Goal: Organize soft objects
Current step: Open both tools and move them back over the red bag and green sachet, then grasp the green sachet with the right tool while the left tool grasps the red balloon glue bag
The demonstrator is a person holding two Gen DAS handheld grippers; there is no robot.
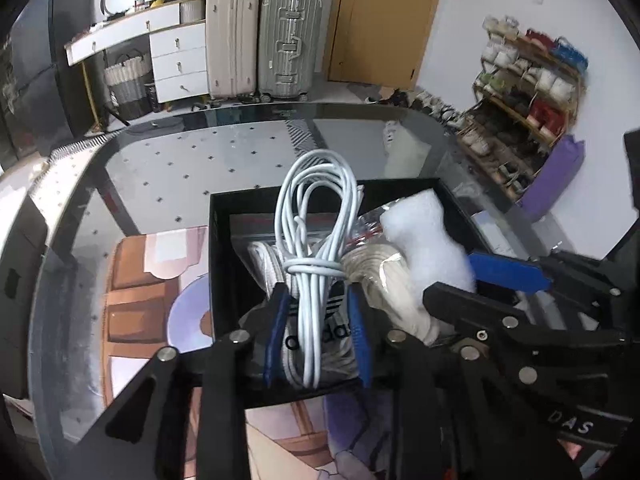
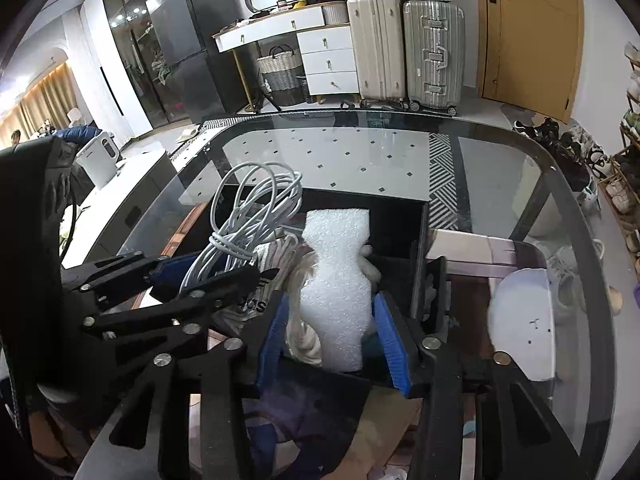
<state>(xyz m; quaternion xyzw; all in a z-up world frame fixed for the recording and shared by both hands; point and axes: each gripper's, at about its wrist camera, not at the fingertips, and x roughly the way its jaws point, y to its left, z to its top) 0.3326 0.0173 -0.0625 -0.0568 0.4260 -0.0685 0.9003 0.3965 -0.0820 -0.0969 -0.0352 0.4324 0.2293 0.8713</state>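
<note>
A black open box (image 1: 218,248) stands on the glass table (image 1: 168,160). My left gripper (image 1: 318,300) reaches into it, its blue pads either side of a coiled white cable (image 1: 316,216); the pads stand apart from the cable bundle. My right gripper (image 2: 332,320) brackets a white foam piece (image 2: 336,276), which stands upright in the box (image 2: 400,216). Under them lie a bagged white Adidas item (image 1: 332,336) and a cream rope bundle (image 1: 384,280). The right gripper shows in the left wrist view (image 1: 472,276) and the cable in the right wrist view (image 2: 248,220).
A white plate-like object (image 2: 524,320) lies under the glass to the right of the box. Beyond the table's far edge stand suitcases (image 1: 264,44), a white drawer unit (image 1: 176,60) and a shoe rack (image 1: 528,96).
</note>
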